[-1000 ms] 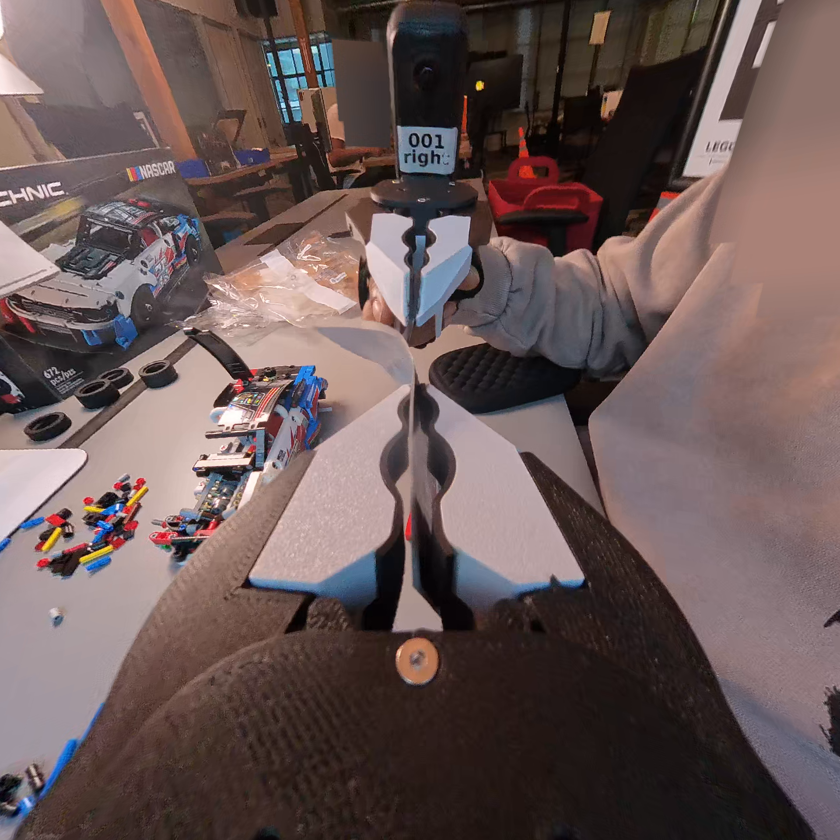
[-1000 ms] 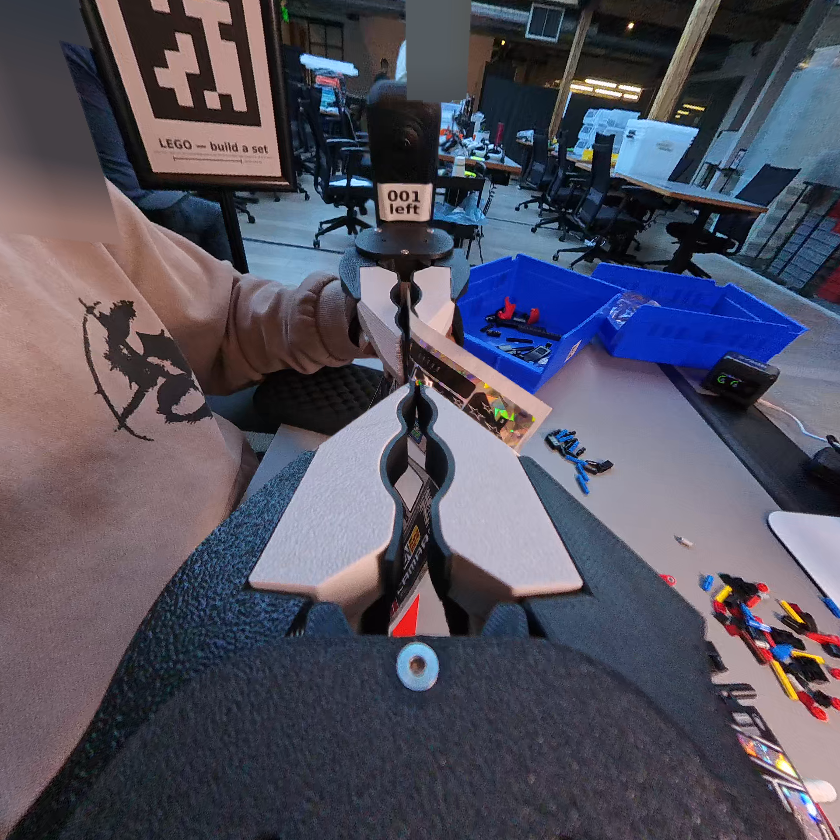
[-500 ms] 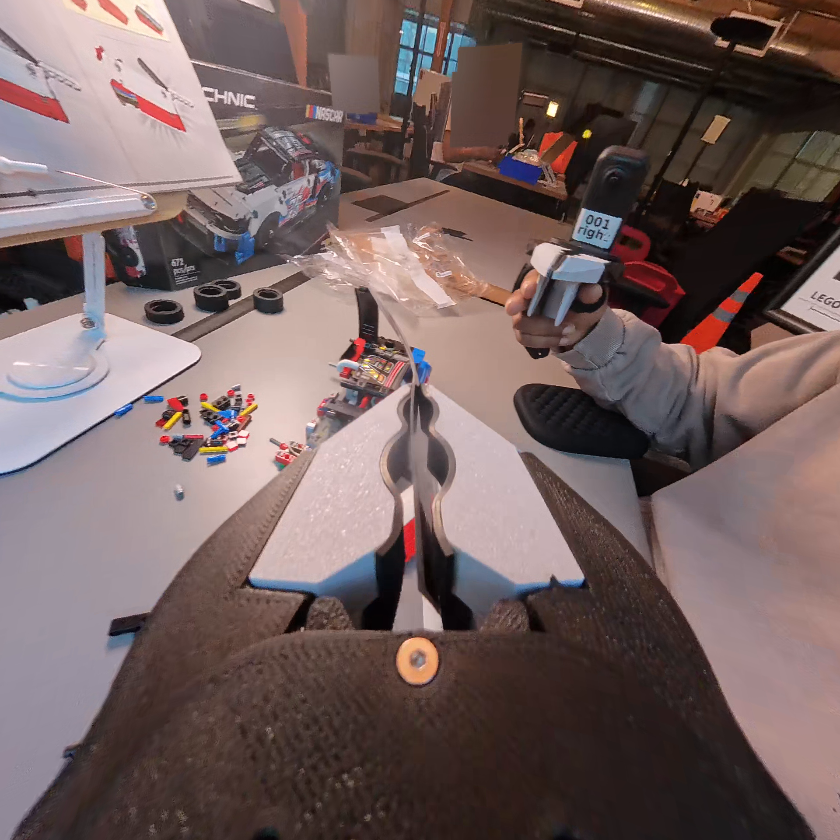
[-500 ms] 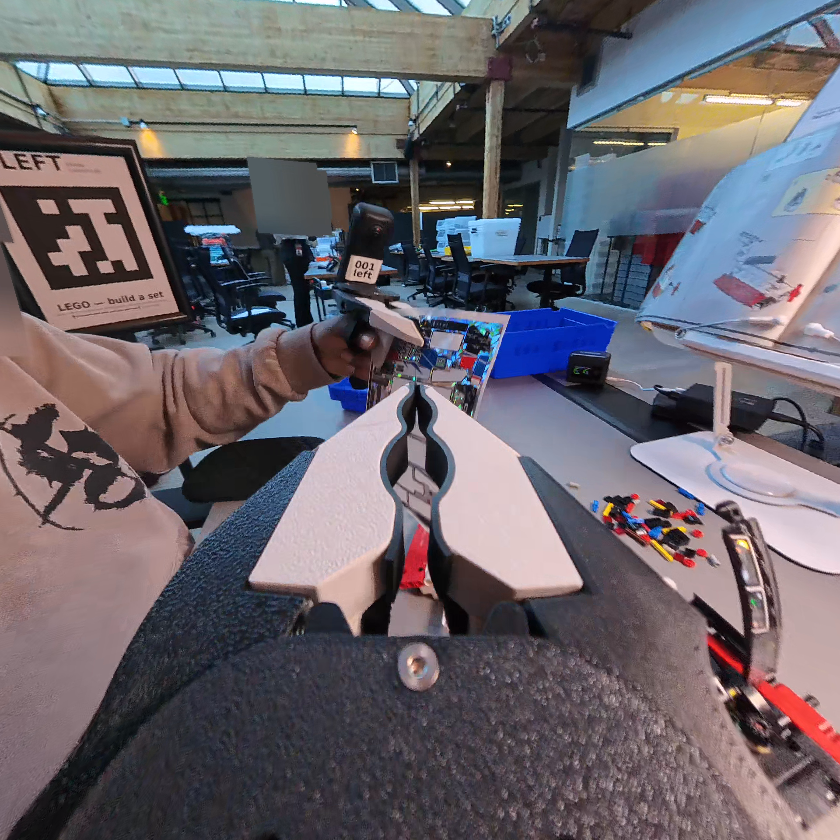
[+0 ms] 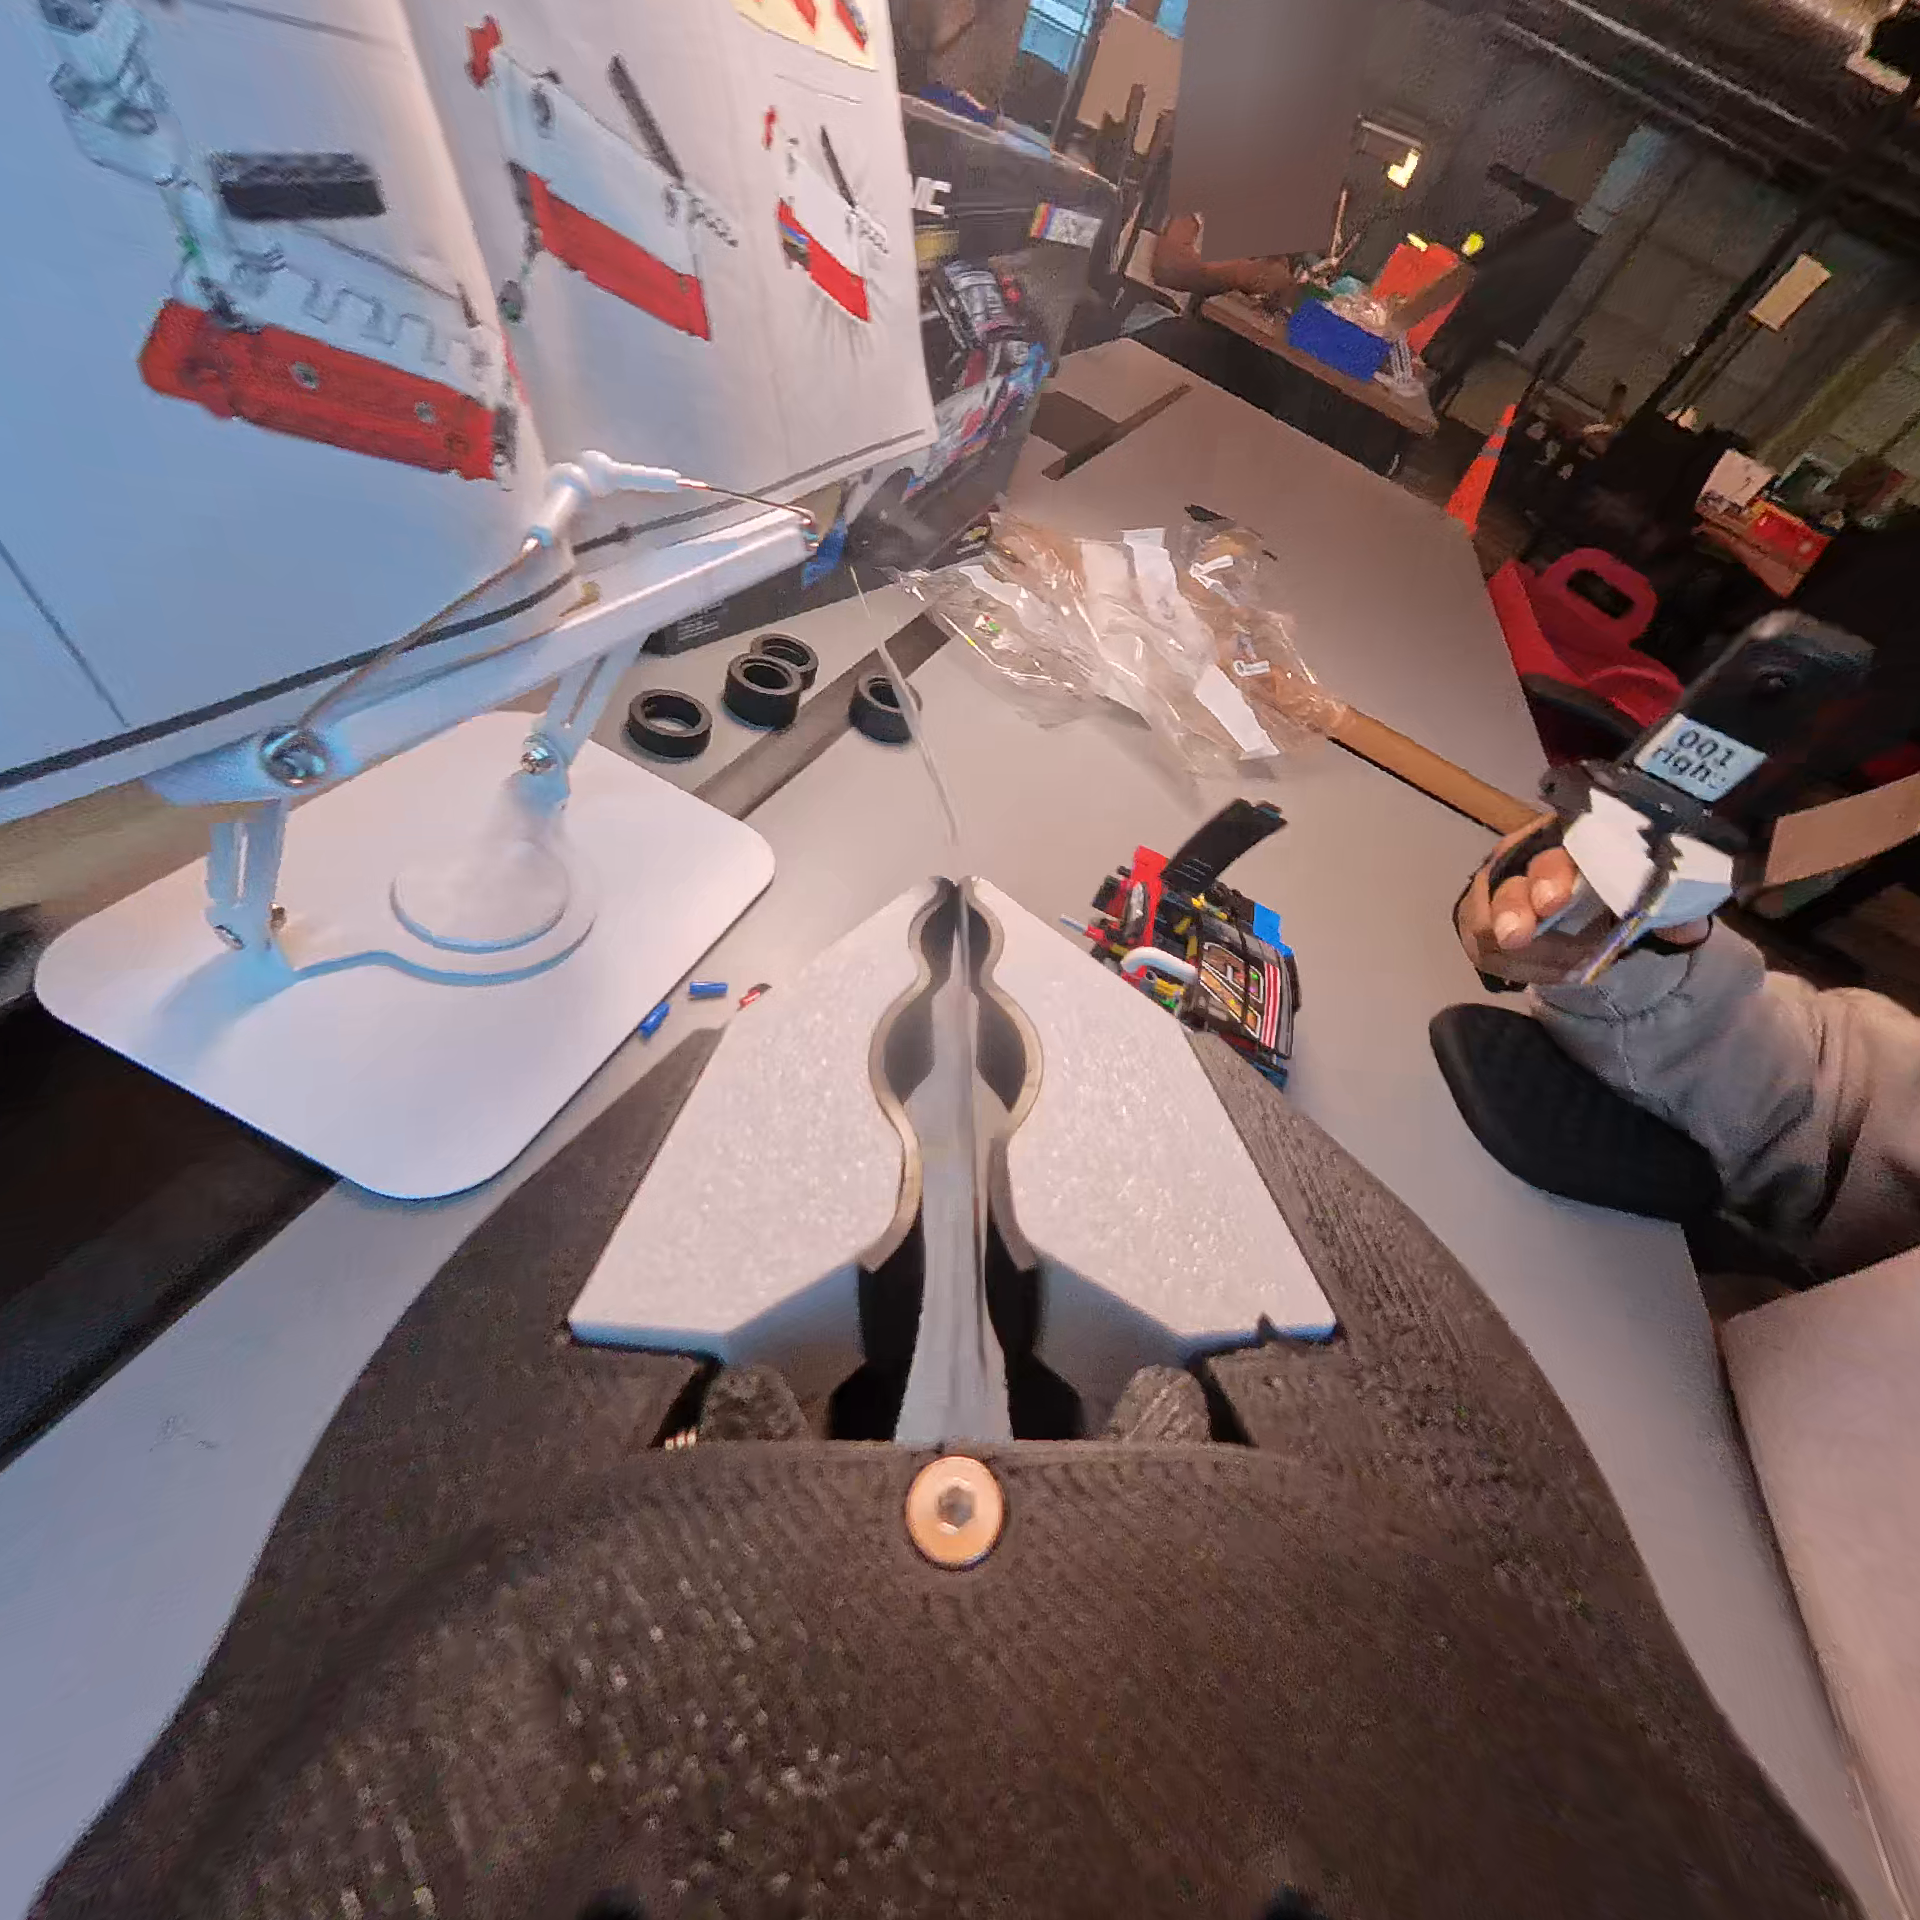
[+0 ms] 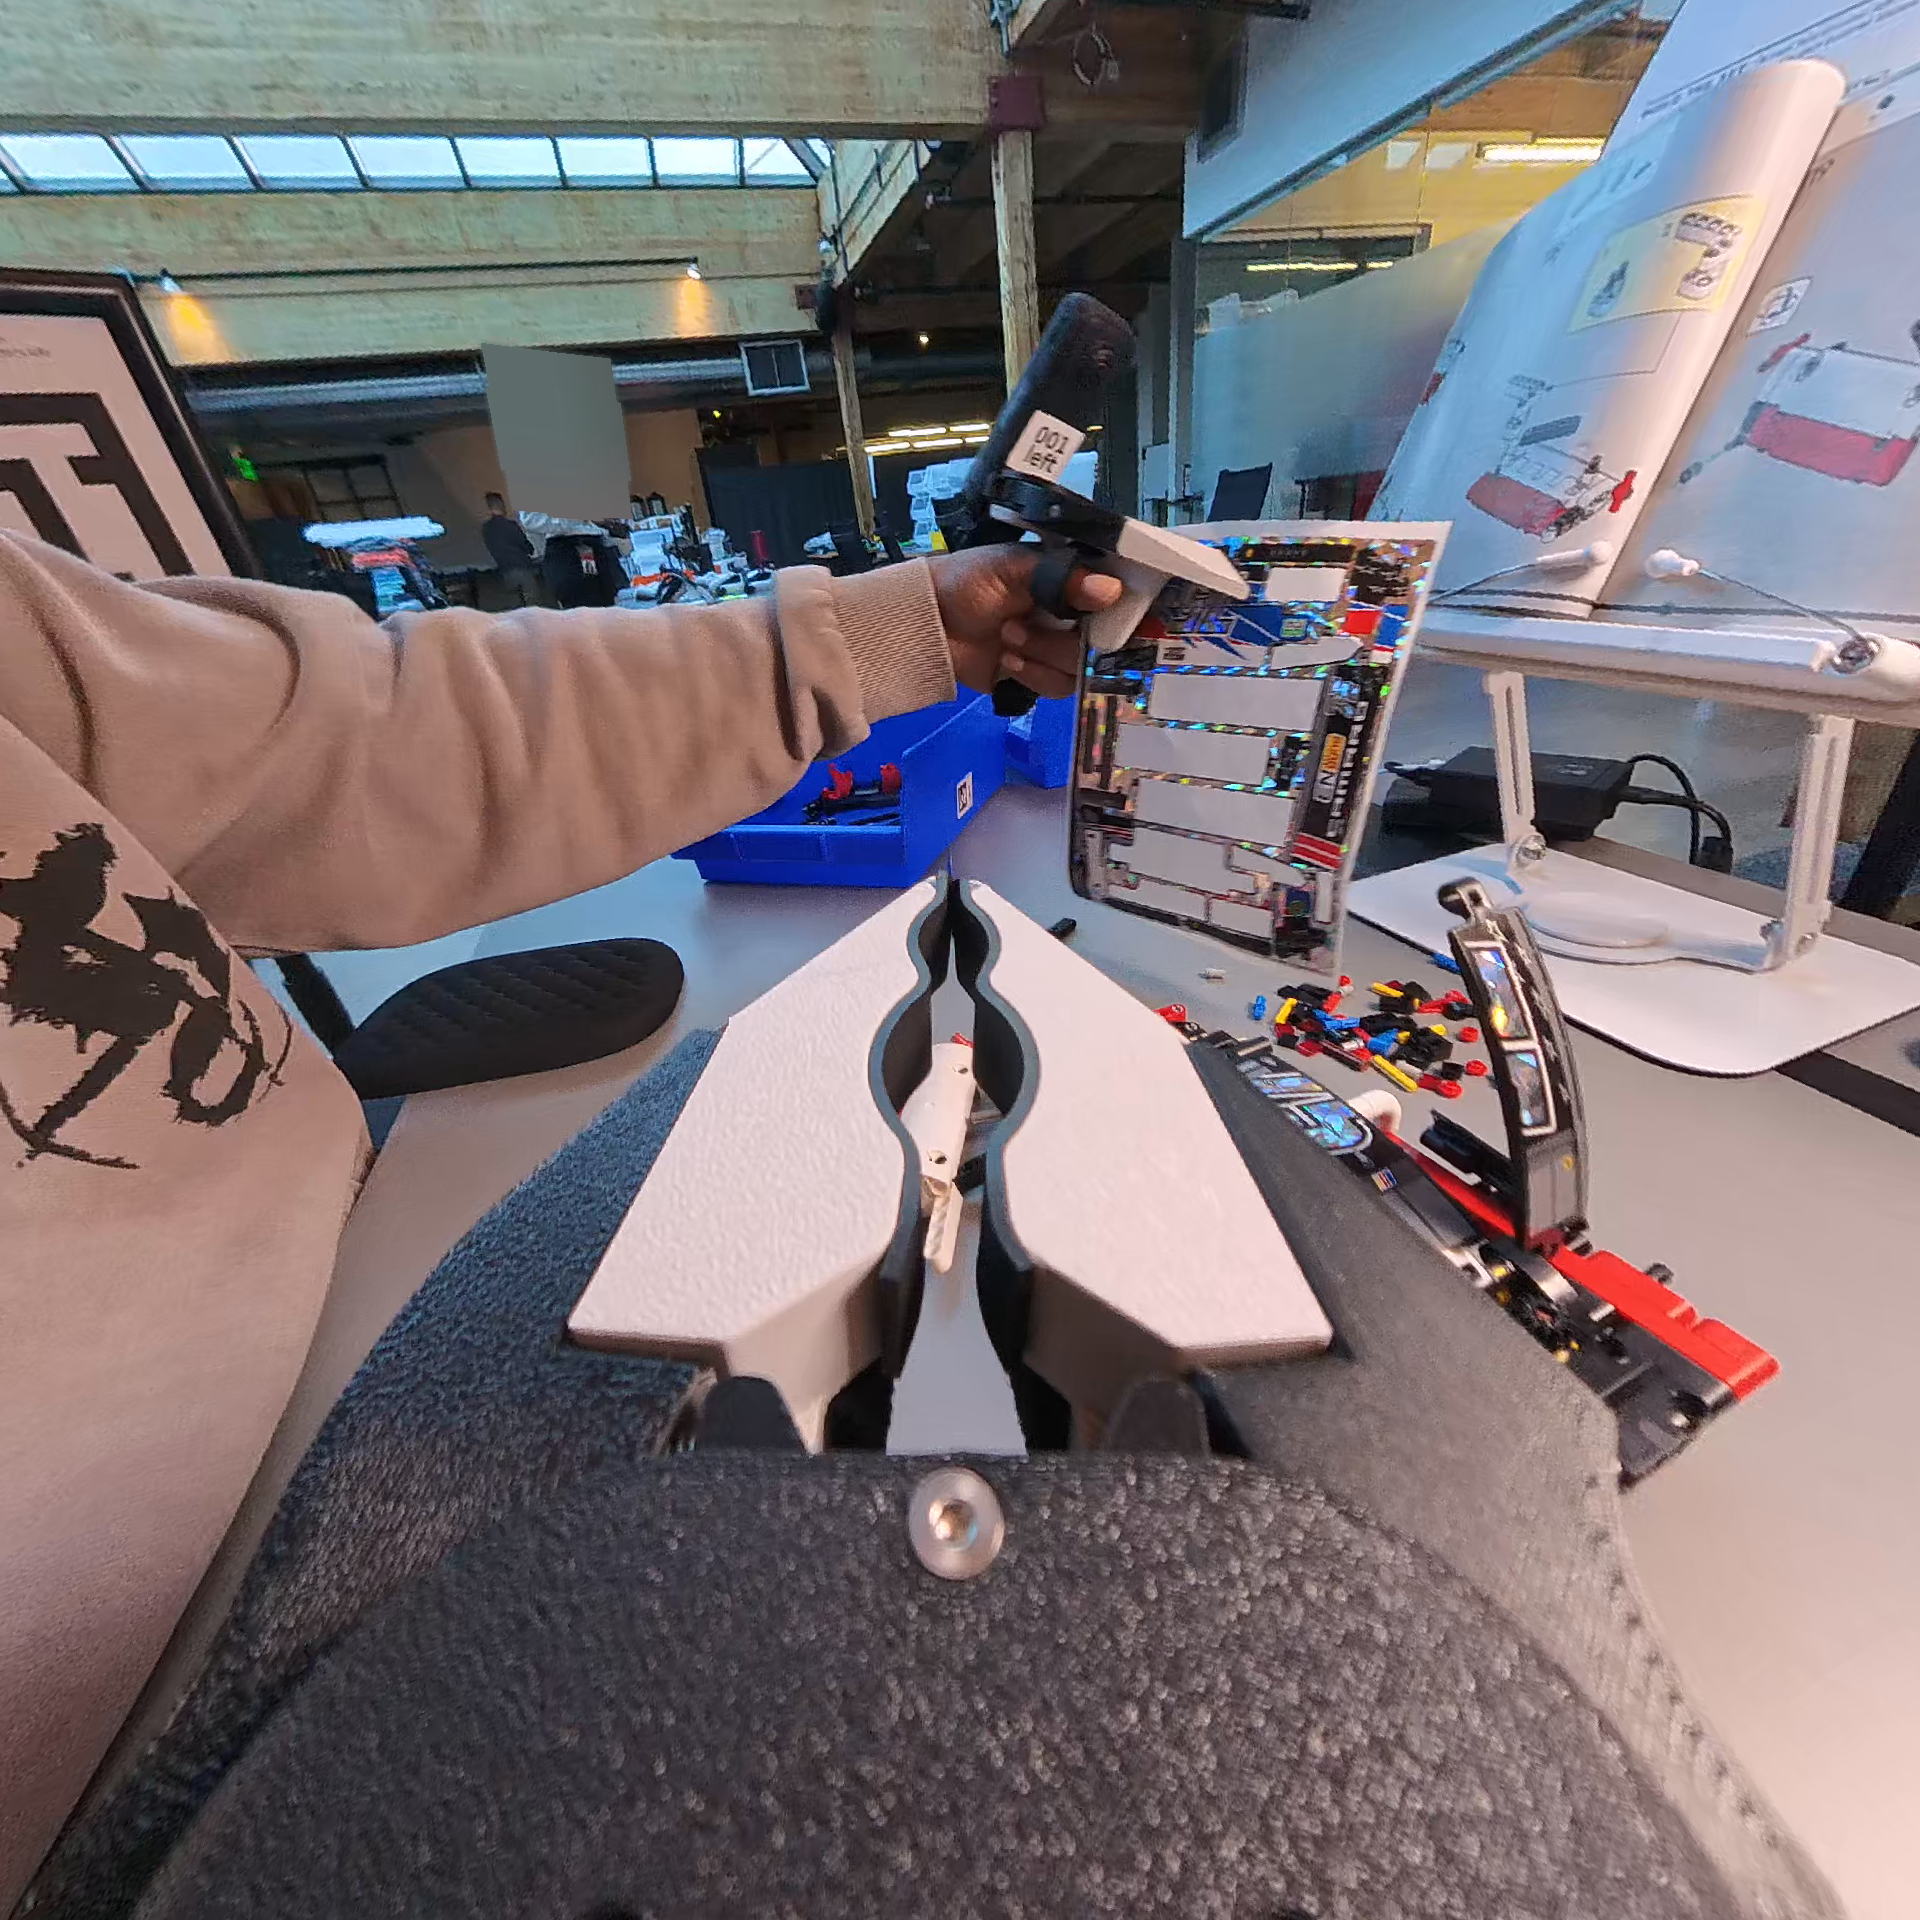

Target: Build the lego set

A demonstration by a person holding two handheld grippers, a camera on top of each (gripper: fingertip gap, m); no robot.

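Observation:
My left gripper (image 5: 956, 888) is shut on the corner of a shiny sticker sheet (image 6: 1236, 748), which shows edge-on in the left wrist view (image 5: 954, 1039). In the right wrist view the left gripper (image 6: 1195, 582) holds the sheet upright above the table. My right gripper (image 6: 954, 891) is shut on a small white sticker strip (image 6: 940, 1132), apart from the sheet. It also shows in the left wrist view (image 5: 1652, 883), with the strip (image 5: 1616, 940) hanging from it. The part-built lego car (image 6: 1558, 1278) lies on the table below, also in the left wrist view (image 5: 1205, 956).
The instruction booklet (image 5: 416, 260) stands on a white stand (image 5: 436, 1018) at the left. Loose small pieces (image 6: 1371, 1029) lie beside the car. Three black tyres (image 5: 764, 691), clear plastic bags (image 5: 1122, 634), a blue bin (image 6: 883, 821) and a black wrist pad (image 6: 509, 1008) sit around. Tip to tip, the grippers are about 30 cm apart. My left tips are about 30 cm from the part-built lego car (image 6: 1558, 1278), my right tips only 20 cm. It is also in sight in the left wrist view (image 5: 1151, 898).
The grippers have moved apart. The left swung the sheet away towards the booklet stand. The right has let go of the sheet and now holds only a small strip.

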